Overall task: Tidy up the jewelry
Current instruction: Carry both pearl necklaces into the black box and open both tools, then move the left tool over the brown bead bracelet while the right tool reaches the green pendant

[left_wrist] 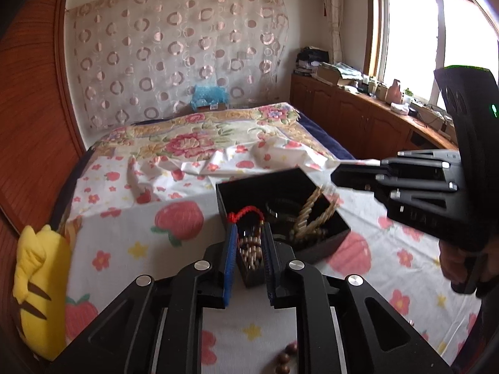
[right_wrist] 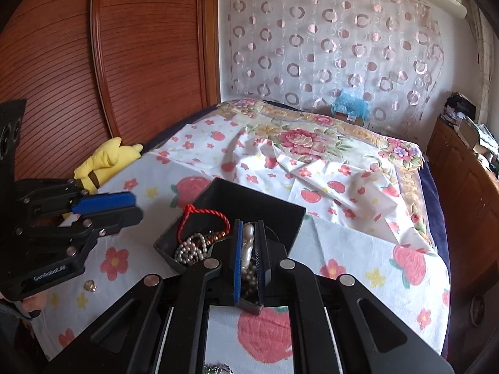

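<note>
Right tongs pinch pearl strand over black box rim; left tongs slightly parted, empty.

Two black plastic handheld grippers — left gripper, right gripper — angular linkage arms, round silver screws, one blue-faced pad and one black per pair, small green light, pale lettering.
</note>
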Tool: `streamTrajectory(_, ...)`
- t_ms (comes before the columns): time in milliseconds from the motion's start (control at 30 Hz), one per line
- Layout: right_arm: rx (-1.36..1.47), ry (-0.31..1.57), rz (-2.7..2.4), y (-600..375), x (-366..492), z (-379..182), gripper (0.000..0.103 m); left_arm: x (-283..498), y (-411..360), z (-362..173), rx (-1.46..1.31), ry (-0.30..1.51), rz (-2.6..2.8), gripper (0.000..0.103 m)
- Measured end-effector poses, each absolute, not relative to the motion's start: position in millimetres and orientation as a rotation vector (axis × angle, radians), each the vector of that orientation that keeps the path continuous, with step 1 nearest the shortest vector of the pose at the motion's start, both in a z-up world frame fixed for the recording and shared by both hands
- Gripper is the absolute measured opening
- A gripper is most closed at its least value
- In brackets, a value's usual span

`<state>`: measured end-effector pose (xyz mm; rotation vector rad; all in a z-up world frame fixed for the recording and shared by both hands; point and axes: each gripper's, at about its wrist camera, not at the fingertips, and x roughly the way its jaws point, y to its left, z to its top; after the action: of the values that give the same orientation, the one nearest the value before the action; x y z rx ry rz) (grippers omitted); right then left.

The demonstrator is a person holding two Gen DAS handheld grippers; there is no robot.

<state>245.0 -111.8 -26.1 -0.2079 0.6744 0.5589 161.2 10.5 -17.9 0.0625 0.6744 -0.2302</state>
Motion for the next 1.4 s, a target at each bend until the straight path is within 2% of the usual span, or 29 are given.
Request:
streamTrajectory(133,-0.197,0.673,0.558,-122.3,237.5,-30.9,0.022,145.9,13.2,-30.7,0.056,0.692,-0.236,0.024)
streamTrajectory(233,-0.190,0.669,0.563,-129.0,225.2,-35.9,0.023,132.2,13.3,-40.4,0.064,0.706,-0.238,0.026)
streamTrajectory(367,-0.186,0.673,0.565,-139.0,204.0,-46.1,0.023,115.9,13.6,-50.6,0.059,0.720,-0.250,0.038)
streamTrajectory(567,-0.180,0.695,0.581,-150.6,179.0,-62.0,0.023,96.3,12.1,-62.6,0.059,0.743,-0.256,0.046)
streamTrajectory(667,-0.185,0.717,0.591,-149.8,170.2,-72.0,0.029,88.3,8.3,-69.3,0.056,0.764,-0.274,0.049)
streamTrajectory(1233,-0.217,0.758,0.630,-137.9,141.9,-96.3,0.030,66.2,-10.9,-98.5,0.085,0.849,-0.311,0.050)
streamTrajectory(1400,-0.231,0.770,0.635,-136.1,140.7,-99.7,0.030,65.8,-12.1,-101.7,0.083,0.857,-0.312,0.030)
